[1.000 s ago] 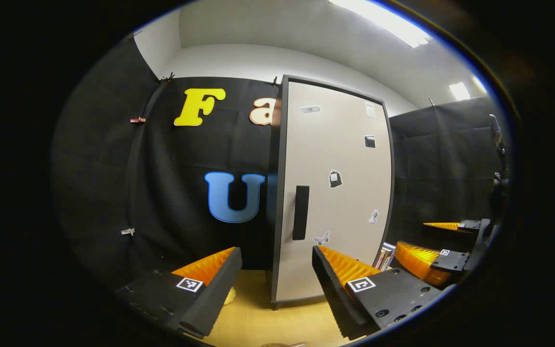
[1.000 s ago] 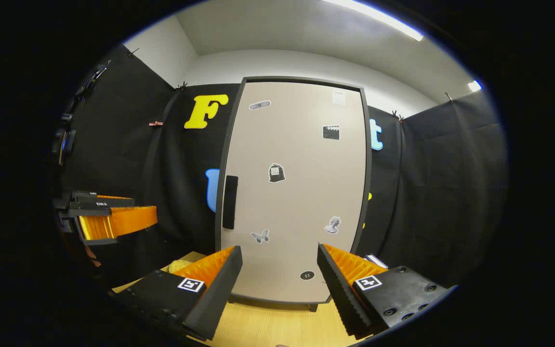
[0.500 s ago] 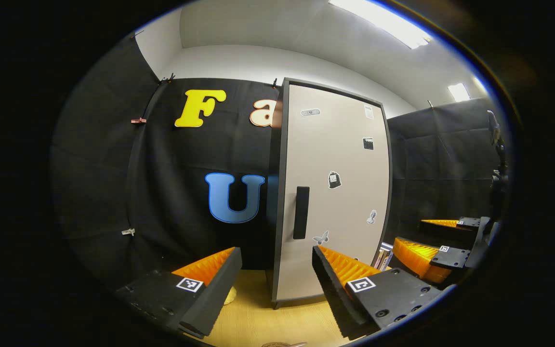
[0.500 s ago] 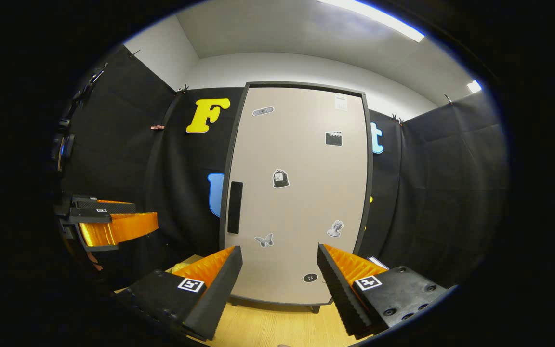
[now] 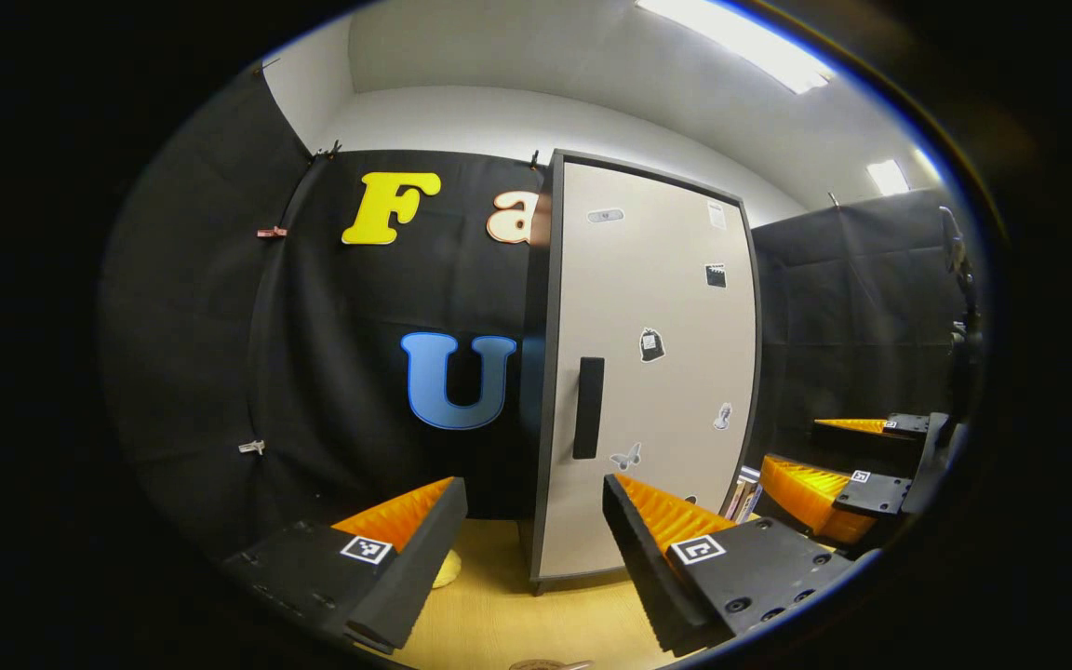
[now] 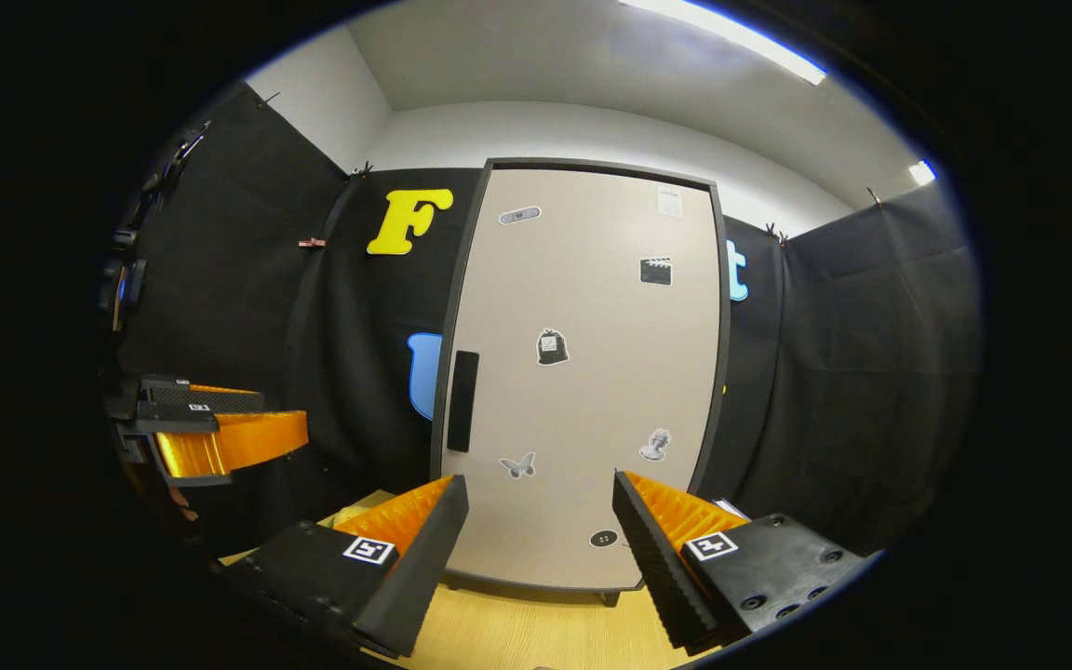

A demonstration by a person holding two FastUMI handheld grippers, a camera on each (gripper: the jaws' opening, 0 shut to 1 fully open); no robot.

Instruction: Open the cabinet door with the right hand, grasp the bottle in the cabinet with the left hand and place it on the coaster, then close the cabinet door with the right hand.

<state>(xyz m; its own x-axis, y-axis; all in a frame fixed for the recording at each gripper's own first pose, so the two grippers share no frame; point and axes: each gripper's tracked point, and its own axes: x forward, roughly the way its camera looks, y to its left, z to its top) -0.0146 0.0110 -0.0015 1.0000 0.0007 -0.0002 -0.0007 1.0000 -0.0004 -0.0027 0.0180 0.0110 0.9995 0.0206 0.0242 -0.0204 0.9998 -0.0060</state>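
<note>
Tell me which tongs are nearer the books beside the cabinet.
Right, probably. The right tongs hover just beside the books, right of the cabinet; the left tongs sit farther off, facing its handle side.

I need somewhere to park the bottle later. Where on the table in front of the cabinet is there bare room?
The wooden tabletop is bare in front of the cabinet door, between the right gripper fingers. In the left gripper view, bare wood runs left of the cabinet foot, bordered by a small yellow object. It is crowded right of the cabinet, by the books.
</note>
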